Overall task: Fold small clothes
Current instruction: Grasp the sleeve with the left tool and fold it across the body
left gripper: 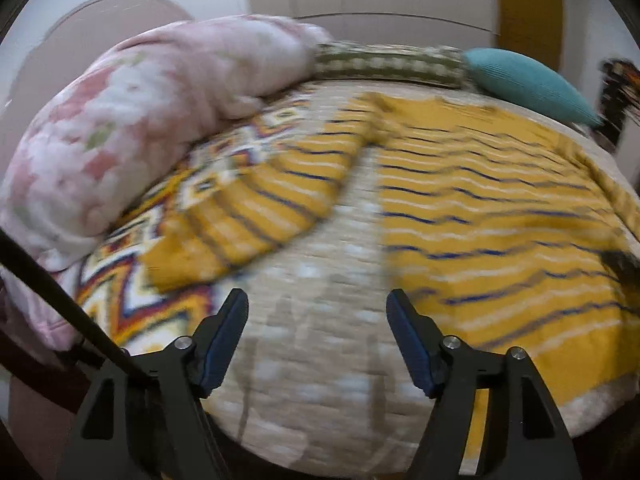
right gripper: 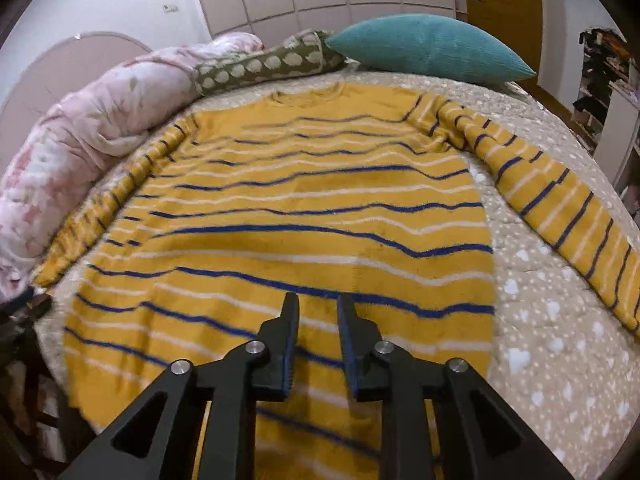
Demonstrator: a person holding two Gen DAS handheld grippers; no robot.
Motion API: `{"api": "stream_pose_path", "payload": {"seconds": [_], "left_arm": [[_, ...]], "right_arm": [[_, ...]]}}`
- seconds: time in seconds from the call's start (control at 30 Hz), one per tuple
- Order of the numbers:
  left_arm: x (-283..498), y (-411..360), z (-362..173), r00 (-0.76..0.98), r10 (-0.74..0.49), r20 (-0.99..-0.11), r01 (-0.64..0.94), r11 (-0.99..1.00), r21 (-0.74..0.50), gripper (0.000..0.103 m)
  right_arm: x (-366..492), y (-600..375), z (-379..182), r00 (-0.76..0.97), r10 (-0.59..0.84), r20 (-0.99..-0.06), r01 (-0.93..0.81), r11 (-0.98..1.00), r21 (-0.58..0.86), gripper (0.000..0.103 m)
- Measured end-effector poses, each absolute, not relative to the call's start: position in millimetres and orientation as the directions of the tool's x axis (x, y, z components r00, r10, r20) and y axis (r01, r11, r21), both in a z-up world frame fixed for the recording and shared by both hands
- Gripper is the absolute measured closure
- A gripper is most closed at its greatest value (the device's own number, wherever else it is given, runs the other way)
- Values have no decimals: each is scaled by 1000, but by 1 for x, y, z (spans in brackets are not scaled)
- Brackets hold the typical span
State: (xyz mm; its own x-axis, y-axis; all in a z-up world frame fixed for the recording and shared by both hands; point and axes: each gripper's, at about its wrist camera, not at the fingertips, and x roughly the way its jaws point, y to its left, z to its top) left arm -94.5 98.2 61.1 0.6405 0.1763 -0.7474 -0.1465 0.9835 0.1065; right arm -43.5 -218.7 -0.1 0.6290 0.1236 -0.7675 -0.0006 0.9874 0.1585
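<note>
A yellow sweater (right gripper: 304,208) with blue and white stripes lies flat on the bed, neck at the far side, both sleeves spread out. Its right sleeve (right gripper: 568,224) runs toward the near right, its left sleeve (right gripper: 100,208) lies along the pink duvet. My right gripper (right gripper: 318,304) hovers over the sweater's lower hem area, jaws a narrow gap apart, holding nothing. My left gripper (left gripper: 316,300) is wide open and empty above the beige bedspread (left gripper: 312,360), between the left sleeve (left gripper: 248,208) and the sweater body (left gripper: 500,220). The left view is blurred.
A rolled pink floral duvet (right gripper: 92,128) lies along the bed's left side. An olive spotted cushion (right gripper: 264,64) and a teal pillow (right gripper: 432,48) sit at the head. A patterned blanket (left gripper: 132,280) shows beside the left sleeve. Shelves (right gripper: 604,80) stand at right.
</note>
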Motion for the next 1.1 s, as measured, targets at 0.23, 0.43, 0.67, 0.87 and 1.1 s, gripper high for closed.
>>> {"api": "stream_pose_path", "payload": {"seconds": [0.23,0.43,0.67,0.87,1.1], "left_arm": [[-75,217,49,595,286,-751,-373,926,57,31],[-45,262,26,567,211,-796,-362,932,-10,19],[-20,267,6,511,135,-849,-301,953,-29,86],[-6,295,70,540,342,-769,-459,886,71,91],[10,254,146,664,251,-705,-374,927,-23,92]], "right_arm": [[-49,-220,-22,674,108,-730,-8,990,139,78],[-54,-204,-25,706,38,-707,-21,999,33,74],[-55,-205,-26,713,40,-700,-25,999,32,73],[-55,-203,-26,715,30,-699,-25,1000,17,73],[-56,-203,-26,718,36,-695,-26,999,26,73]]}}
